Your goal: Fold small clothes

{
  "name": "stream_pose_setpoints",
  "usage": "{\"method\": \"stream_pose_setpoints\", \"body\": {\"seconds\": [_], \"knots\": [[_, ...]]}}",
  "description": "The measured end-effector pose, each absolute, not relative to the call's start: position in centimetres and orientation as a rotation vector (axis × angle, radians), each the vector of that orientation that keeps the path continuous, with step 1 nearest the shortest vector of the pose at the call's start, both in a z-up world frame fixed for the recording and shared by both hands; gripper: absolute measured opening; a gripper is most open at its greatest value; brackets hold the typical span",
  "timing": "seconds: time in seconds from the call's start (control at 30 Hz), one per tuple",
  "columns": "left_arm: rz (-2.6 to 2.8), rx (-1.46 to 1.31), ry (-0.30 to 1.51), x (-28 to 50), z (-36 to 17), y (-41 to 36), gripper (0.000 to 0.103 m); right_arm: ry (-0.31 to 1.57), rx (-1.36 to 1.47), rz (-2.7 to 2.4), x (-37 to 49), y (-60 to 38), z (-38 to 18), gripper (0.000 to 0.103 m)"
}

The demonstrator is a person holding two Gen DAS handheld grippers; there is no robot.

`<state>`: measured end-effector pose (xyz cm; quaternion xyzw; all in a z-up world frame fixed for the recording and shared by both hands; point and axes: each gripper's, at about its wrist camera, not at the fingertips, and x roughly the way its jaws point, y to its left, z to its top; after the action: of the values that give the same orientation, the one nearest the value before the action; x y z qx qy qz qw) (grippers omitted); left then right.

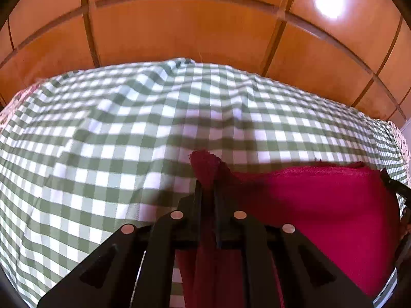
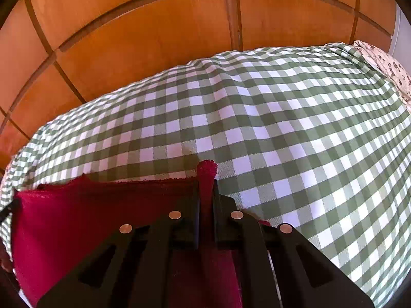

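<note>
A red fleece cloth [image 1: 321,205] hangs stretched between my two grippers above a green-and-white checked bedcover [image 1: 128,128]. My left gripper [image 1: 207,187] is shut on the cloth's left corner, which pokes up past the fingertips. In the right wrist view my right gripper [image 2: 206,187] is shut on the cloth's [image 2: 90,218] other corner. The cloth's top edge runs taut between the grippers. The right gripper's black body shows at the far right of the left wrist view [image 1: 395,187].
The checked bedcover [image 2: 282,128] is wrinkled and covers the whole work surface. Behind it stands an orange wooden panelled wall [image 1: 179,25]. A floral-print fabric [image 2: 385,64] lies at the cover's far right edge.
</note>
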<state>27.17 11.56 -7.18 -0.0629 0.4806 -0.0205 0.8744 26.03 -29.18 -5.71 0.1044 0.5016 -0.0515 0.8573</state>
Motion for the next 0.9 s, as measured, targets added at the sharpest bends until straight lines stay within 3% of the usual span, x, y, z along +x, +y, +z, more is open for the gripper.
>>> {"method": "stream_pose_setpoints", "body": {"seconds": [0.07,0.13,0.23,0.27,0.33,0.67,0.77,0.9], "knots": [[-0.011,-0.145,0.984,26.6,-6.4,12.1,0.028,1.046,0.216,-0.094,25.8,-29.2,-5.0,0.013],[-0.007,-0.179,0.957,25.6,-5.3,12.8,0.029,1.023,0.189,-0.101,25.5,-29.2,-3.9,0.043],[-0.029,-0.211,0.926,23.3,-3.7,14.1,0.031,0.947,0.171,-0.081,23.8,-28.3,-1.1,0.051],[-0.047,-0.23,0.917,22.1,-3.3,14.8,0.037,0.926,0.167,-0.047,22.7,-27.6,0.0,0.052],[-0.08,-0.289,0.902,19.9,-3.0,16.2,0.046,0.9,0.153,0.011,20.9,-26.0,1.2,0.063],[-0.294,-0.45,0.95,7.3,-6.1,19.0,0.053,0.953,0.099,0.272,12.9,-16.3,0.2,0.064],[-0.304,-0.455,0.975,6.5,-7.5,17.5,0.059,0.987,0.098,0.298,12.0,-14.5,-0.5,0.064],[-0.287,-0.456,1.005,7.1,-8.8,16.1,0.056,0.979,0.07,0.31,11.1,-13.6,-0.2,0.064]]}}
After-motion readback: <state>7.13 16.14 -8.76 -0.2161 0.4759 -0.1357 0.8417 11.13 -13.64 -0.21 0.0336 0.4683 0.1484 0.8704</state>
